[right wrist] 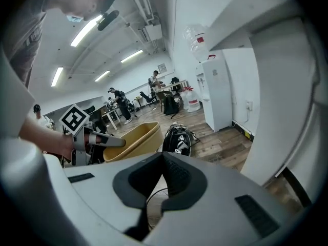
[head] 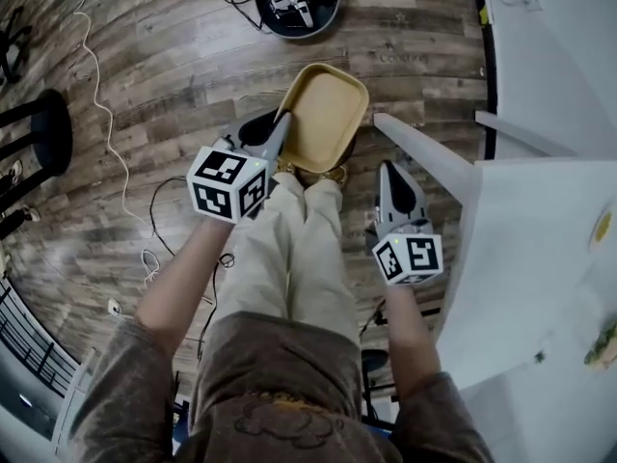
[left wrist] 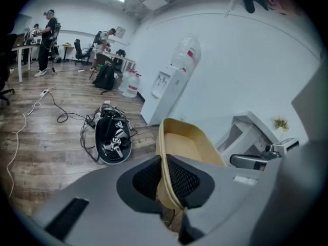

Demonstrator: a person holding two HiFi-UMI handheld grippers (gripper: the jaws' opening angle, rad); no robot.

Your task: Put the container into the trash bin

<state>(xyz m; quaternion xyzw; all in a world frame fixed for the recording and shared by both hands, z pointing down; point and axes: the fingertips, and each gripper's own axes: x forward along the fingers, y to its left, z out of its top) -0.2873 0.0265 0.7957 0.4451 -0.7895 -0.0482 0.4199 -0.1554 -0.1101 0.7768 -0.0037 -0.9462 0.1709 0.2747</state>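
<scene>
**Container carried by its wall in the left tool, no bin in sight**

The left tool (head: 278,128) is clenched on one side wall of the tan container (head: 323,119), pads inside and outside the rim. That is probably why the empty tray hangs tilted, open face up, over the wood floor (head: 145,85), left of the white tabletop (head: 540,258) and above the person's shoes. The right tool (head: 388,172) sits between container and tabletop with its jaws pressed together on nothing; it looks spare, since one grip carries a light tray. Farther from the tabletop, beyond the container, a black bag-like thing (head: 275,22) lies on the floor holding marker-cube gear. I see no clear trash bin, so the drop is likely not yet at hand.
</scene>
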